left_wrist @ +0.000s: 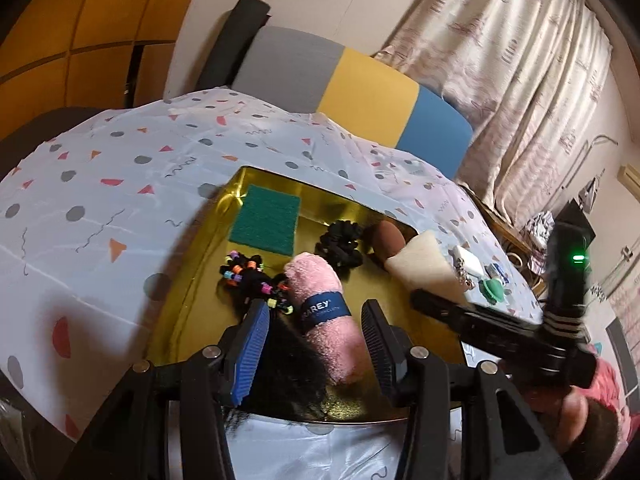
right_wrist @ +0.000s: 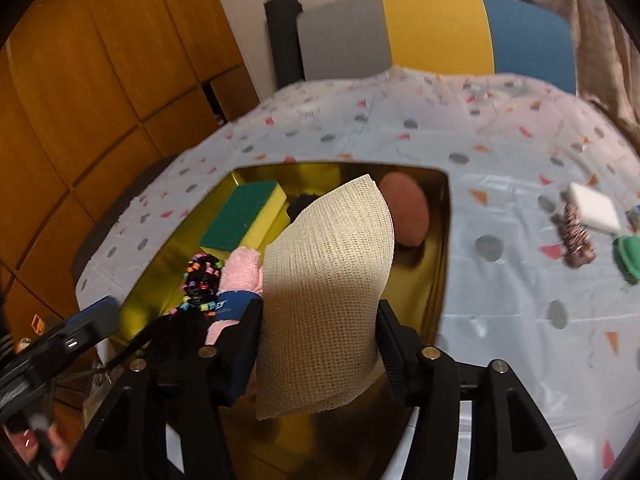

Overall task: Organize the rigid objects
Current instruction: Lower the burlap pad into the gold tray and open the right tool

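Note:
A gold tray (left_wrist: 192, 292) (right_wrist: 438, 248) sits on the patterned tablecloth. In it lie a green-topped sponge (left_wrist: 266, 219) (right_wrist: 244, 216), a black scrunchie (left_wrist: 340, 246), a brown puff (left_wrist: 390, 240) (right_wrist: 406, 212), a beaded black hair tie (left_wrist: 244, 274) (right_wrist: 200, 276) and a rolled pink towel (left_wrist: 324, 312) (right_wrist: 242, 268) with a blue band. My left gripper (left_wrist: 316, 344) is open, its fingers either side of the pink towel. My right gripper (right_wrist: 316, 344) is shut on a cream mesh bandage roll (right_wrist: 324, 280) (left_wrist: 422, 266), held above the tray.
On the cloth to the right of the tray lie a white block (right_wrist: 594, 208) (left_wrist: 468, 260), a braided hair tie (right_wrist: 574, 236) and a green item (right_wrist: 628, 258) (left_wrist: 494, 290). A grey, yellow and blue chair back (right_wrist: 436, 28) (left_wrist: 360, 92) stands behind the table.

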Demonstrator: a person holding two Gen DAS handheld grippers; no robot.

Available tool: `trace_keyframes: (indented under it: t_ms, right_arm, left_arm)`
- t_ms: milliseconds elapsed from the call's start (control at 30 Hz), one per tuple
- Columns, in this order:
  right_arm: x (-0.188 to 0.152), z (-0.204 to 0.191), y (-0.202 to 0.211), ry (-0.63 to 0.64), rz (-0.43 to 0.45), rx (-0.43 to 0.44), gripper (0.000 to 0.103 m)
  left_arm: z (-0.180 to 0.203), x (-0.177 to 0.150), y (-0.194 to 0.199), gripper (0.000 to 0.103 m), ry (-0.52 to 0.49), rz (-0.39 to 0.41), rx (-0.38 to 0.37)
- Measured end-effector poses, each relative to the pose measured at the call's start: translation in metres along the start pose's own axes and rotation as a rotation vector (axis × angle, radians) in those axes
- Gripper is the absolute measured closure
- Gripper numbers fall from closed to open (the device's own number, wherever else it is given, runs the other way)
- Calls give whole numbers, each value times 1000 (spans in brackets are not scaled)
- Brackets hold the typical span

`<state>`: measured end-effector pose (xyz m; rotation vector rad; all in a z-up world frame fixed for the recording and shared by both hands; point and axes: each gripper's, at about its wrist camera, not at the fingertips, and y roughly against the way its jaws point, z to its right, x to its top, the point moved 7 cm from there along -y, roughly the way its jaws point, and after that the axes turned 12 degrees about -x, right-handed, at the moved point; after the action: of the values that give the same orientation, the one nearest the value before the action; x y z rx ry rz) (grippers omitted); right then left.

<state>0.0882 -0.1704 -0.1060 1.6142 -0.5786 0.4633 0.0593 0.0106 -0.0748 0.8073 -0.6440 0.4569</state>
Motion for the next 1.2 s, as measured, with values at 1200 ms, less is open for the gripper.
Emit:
trace_keyframes:
  t_ms: [1200]
  right_arm:
    - [-15,88,37,-139,97,-133,10]
  left_arm:
    - [48,-22,-23,54,-70,-94,-109]
